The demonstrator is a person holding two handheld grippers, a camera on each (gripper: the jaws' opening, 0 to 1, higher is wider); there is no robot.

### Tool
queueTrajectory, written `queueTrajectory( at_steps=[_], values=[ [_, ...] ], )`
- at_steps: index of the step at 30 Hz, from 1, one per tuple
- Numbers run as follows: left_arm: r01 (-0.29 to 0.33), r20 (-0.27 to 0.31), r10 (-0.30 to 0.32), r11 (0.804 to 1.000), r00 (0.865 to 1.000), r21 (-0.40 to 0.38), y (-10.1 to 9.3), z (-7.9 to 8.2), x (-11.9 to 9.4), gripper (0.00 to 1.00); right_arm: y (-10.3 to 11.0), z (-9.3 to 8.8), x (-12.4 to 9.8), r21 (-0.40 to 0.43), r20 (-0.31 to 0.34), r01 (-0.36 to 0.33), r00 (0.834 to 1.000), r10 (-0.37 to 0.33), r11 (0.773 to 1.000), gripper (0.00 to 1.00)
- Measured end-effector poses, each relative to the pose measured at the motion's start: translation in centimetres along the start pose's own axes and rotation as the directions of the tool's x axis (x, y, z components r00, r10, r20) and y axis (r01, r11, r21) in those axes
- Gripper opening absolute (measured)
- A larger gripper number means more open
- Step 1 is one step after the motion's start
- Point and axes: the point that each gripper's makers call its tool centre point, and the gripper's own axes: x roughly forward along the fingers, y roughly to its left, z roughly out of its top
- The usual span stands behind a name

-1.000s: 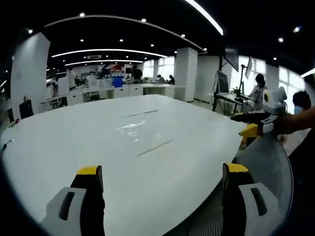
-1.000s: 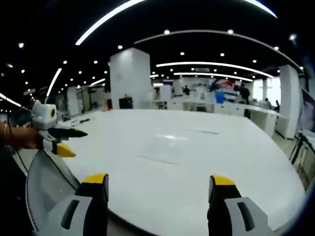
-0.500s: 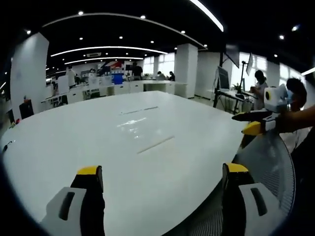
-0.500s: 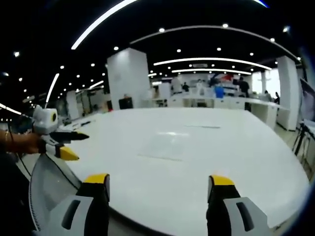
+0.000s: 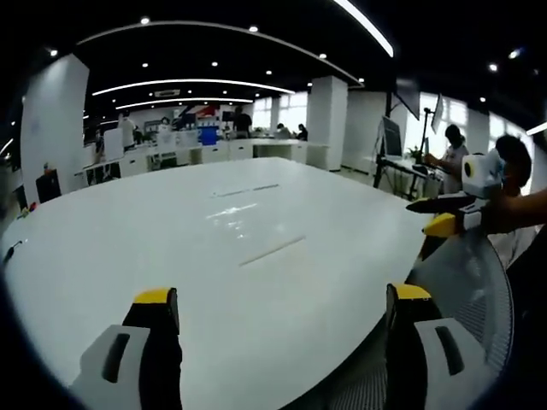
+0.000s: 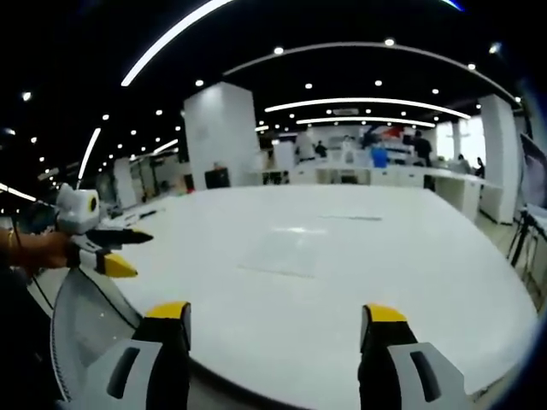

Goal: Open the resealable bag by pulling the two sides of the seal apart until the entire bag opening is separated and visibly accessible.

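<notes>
lying flat at twelve o'clock on the table (image 6: 444,282), the bag (image 6: 278,253) looks untouched; left gripper (image 5: 278,299) and right gripper (image 6: 278,314) both released, everything left.

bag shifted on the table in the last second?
No. The clear bag lies flat on the white table, keeping its place relative to the thin strip beyond it; only the camera drifted slightly.

A large white glossy surface (image 5: 128,256) with a rounded near edge, in an open-plan office. A grey mesh chair back (image 5: 466,290) sits just beside that near edge. White square pillars (image 6: 220,132), rows of desks (image 5: 197,154) and ceiling light strips (image 6: 359,102) lie beyond the far edge. People (image 5: 450,158) stand near a monitor (image 5: 386,141).
</notes>
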Motion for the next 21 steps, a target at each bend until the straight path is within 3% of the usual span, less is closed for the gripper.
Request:
queueTrajectory(
  at_steps=[21],
  values=[
    [-0.002, -0.01, 0.002, 1.0, 1.0, -0.017, 0.14, -0.29, 0.05, 0.98, 0.05, -0.11, -0.06, 0.012, -0.003, -0.002, 1.0, 0.002, 1.0, 0.79]
  ],
)
